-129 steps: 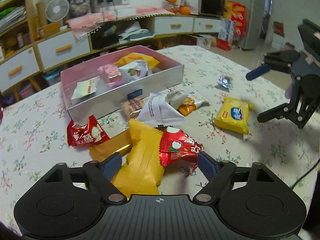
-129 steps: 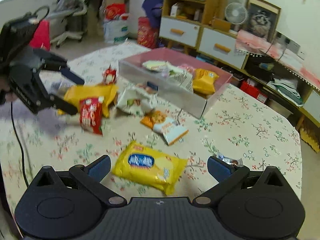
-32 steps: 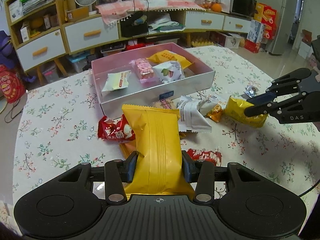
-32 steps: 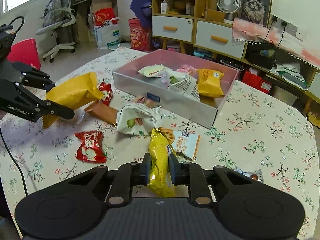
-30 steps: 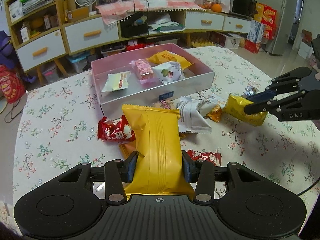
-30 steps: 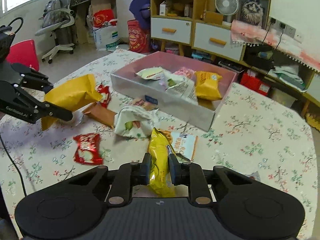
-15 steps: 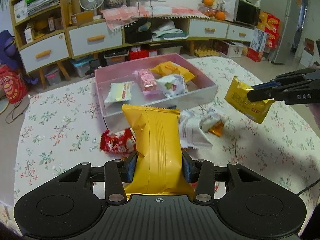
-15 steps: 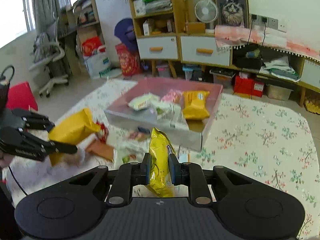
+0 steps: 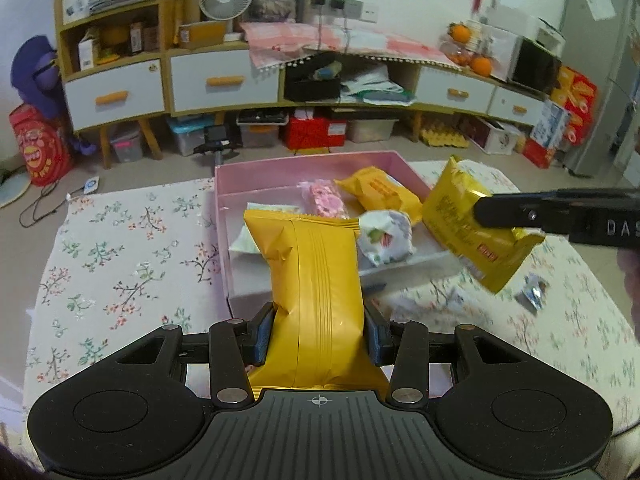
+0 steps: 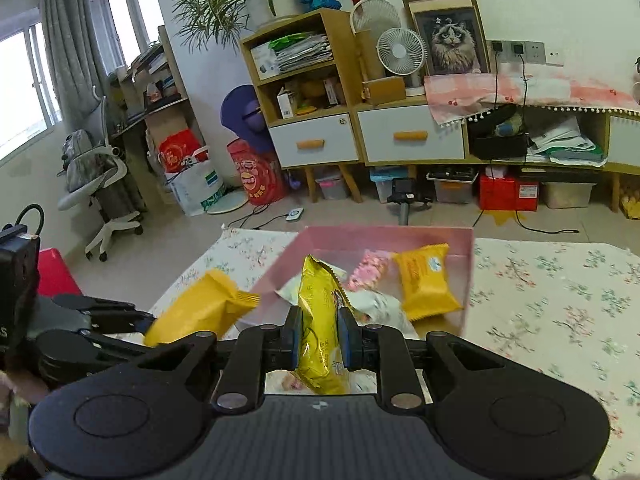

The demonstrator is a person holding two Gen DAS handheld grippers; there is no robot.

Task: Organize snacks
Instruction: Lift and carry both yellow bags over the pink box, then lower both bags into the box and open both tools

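Note:
My left gripper is shut on a large orange-yellow snack bag and holds it upright over the near wall of the pink box. The bag also shows in the right wrist view. My right gripper is shut on a yellow snack pack and holds it edge-up above the box's near side. In the left wrist view that pack hangs over the box's right end. The box holds an orange packet, a pink packet and a white wrapped snack.
The table has a floral cloth. A small silver wrapper lies on it at the right. Behind the table stand low cabinets with drawers and shelves. An office chair stands off the table's left in the right wrist view.
Both grippers have risen and moved forward toward the pink box with their packs. The loose snacks on the table have dropped out of sight below them.

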